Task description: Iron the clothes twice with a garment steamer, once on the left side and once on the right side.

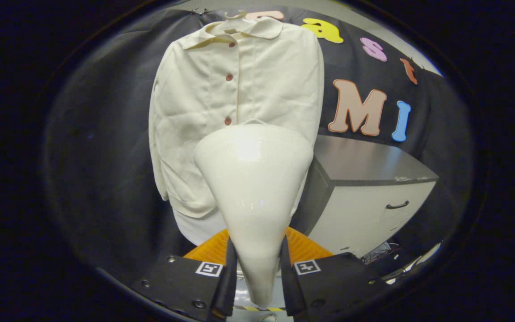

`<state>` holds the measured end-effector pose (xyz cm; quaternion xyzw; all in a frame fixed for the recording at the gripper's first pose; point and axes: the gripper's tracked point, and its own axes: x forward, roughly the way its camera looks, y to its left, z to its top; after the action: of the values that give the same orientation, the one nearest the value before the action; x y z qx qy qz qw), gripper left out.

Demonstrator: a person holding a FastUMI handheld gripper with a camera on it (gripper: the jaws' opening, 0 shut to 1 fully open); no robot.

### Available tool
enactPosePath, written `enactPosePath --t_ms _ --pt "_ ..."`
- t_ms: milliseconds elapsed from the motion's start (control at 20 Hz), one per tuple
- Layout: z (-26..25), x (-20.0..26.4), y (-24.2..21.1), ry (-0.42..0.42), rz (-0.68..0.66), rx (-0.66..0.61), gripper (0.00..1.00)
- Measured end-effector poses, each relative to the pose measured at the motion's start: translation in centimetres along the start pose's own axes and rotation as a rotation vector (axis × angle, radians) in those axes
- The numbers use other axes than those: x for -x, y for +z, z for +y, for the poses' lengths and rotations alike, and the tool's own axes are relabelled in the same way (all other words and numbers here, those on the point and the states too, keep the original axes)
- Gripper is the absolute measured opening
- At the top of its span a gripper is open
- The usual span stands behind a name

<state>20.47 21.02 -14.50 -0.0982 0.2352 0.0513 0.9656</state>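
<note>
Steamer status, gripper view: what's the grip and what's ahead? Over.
Gripper shut on steamer, head pointing forward. Cream shirt hangs just beyond it, buttoned, creased. Cabinet beside the shirt, not in the path.

Cream shirt [235, 112], reddish buttons [229, 77]; glossy white steamer [253, 188]; grey-topped white cabinet [365, 197].

Glossy plastic steamer [253, 179], creased cloth shirt [204, 112]
</note>
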Motion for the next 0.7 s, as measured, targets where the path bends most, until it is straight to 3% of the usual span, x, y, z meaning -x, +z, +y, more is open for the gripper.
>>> enactPosePath --t_ms 700 --pt "0.0 12.0 11.3 0.004 -0.254 -0.084 0.43"
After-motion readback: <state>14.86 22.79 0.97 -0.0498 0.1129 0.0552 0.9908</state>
